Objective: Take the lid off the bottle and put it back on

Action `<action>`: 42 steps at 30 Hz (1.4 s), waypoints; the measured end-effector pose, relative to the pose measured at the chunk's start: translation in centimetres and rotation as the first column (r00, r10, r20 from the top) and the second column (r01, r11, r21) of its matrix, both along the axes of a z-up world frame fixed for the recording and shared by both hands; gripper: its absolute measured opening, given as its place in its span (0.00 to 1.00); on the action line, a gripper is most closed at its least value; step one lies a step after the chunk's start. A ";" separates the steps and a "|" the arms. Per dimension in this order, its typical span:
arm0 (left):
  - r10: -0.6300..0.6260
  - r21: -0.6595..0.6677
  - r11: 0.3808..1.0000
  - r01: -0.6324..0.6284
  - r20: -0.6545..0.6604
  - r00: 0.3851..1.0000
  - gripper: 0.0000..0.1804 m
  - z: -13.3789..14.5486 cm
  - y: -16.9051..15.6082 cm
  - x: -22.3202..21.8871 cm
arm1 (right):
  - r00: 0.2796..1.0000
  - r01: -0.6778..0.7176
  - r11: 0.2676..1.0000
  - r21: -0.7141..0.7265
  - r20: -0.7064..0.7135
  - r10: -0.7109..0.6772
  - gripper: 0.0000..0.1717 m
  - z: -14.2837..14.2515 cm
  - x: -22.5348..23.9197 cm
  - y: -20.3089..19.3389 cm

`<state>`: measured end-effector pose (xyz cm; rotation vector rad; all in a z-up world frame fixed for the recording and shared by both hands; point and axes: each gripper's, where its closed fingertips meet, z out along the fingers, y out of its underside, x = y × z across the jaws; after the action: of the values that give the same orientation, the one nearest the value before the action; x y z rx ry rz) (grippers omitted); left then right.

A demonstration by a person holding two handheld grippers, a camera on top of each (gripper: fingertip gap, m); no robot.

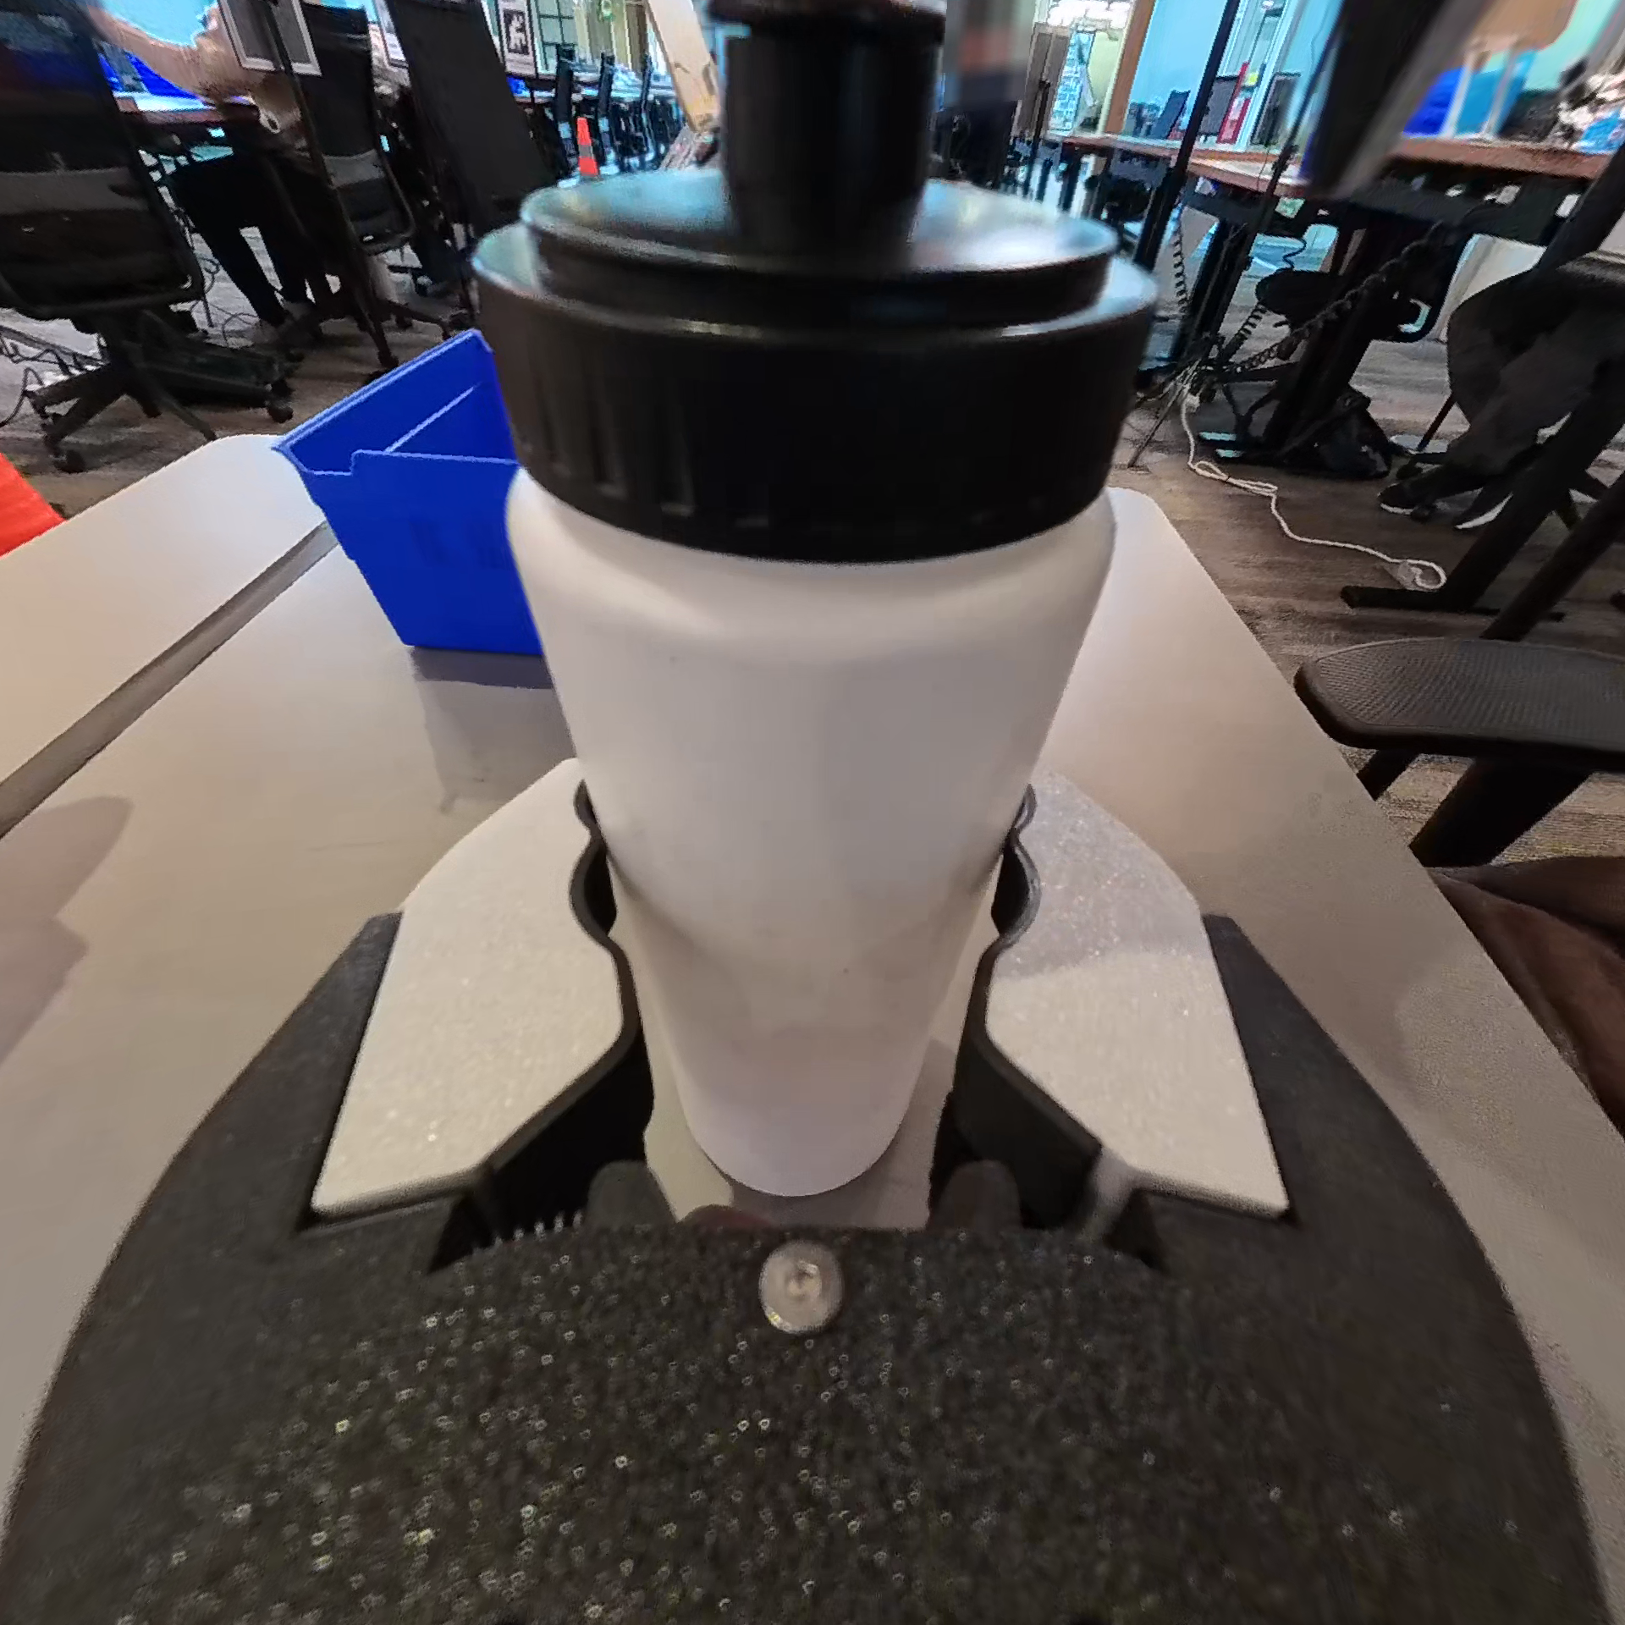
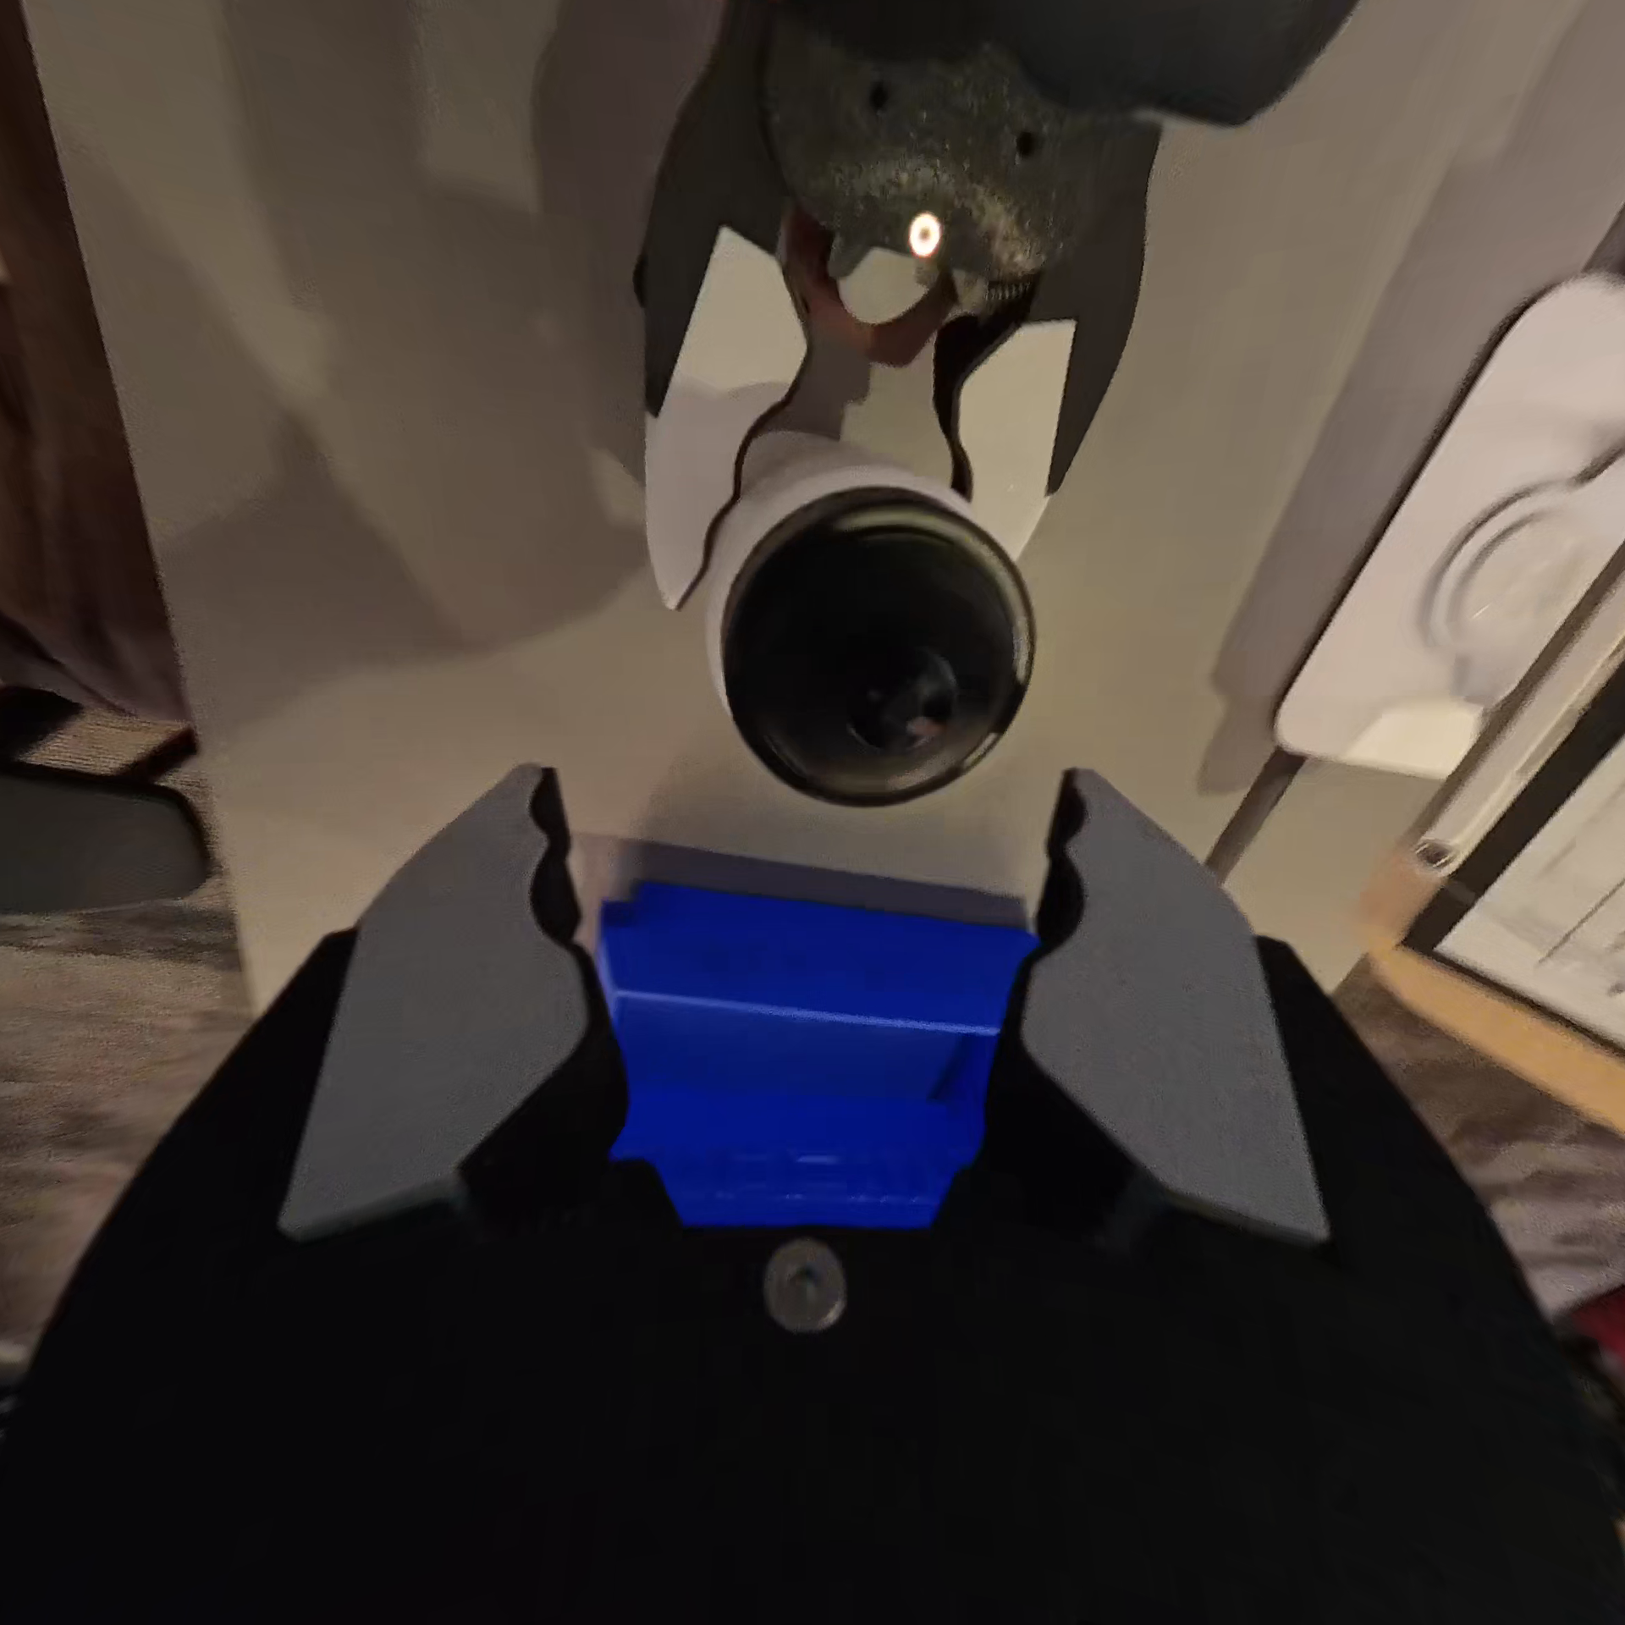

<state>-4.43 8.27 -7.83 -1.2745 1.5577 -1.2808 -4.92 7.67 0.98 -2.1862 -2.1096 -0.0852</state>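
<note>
A white bottle (image 1: 809,791) stands upright on the pale table (image 1: 220,835). Its black lid (image 1: 818,387), with a spout on top, sits on it. My left gripper (image 1: 805,844) is shut on the lower body of the bottle, with both fingers pressed against its sides. In the right wrist view I look down on the lid (image 2: 875,651) and on the left gripper (image 2: 844,457) that holds the bottle (image 2: 791,479). My right gripper (image 2: 809,818) is wide open and empty, above the bottle and clear of the lid.
A blue bin (image 1: 422,536) stands on the table just behind and left of the bottle; it shows between the right fingers (image 2: 809,1055). A black chair (image 1: 1477,695) stands off the table's right edge. Office chairs and desks fill the background.
</note>
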 end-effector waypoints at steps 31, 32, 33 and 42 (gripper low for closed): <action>-0.025 -0.015 1.000 0.025 -0.003 1.000 0.47 0.0 -0.2 -0.2 | 0.988 0.081 0.989 -0.124 -0.124 -0.097 0.41 -1.9 -2.0 1.5; -0.023 -0.011 1.000 0.023 -0.006 1.000 0.47 0.0 -0.2 -0.2 | 0.986 0.123 0.985 -0.123 -0.097 -0.135 0.41 -1.9 -1.8 1.5; -0.023 -0.008 1.000 0.023 -0.006 1.000 0.47 -0.1 -0.2 -0.1 | 0.983 0.163 0.979 -0.121 -0.070 -0.172 0.41 -1.9 -1.7 1.4; -0.025 -0.009 1.000 0.025 0.002 1.000 0.47 -0.1 -0.3 -0.1 | 0.870 0.488 0.865 -0.112 -0.010 -0.493 0.41 -1.9 -1.5 1.0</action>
<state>-4.49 7.96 -7.88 -1.2635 1.5727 -1.3055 -6.46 8.68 -0.95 -2.7123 -1.5143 0.0332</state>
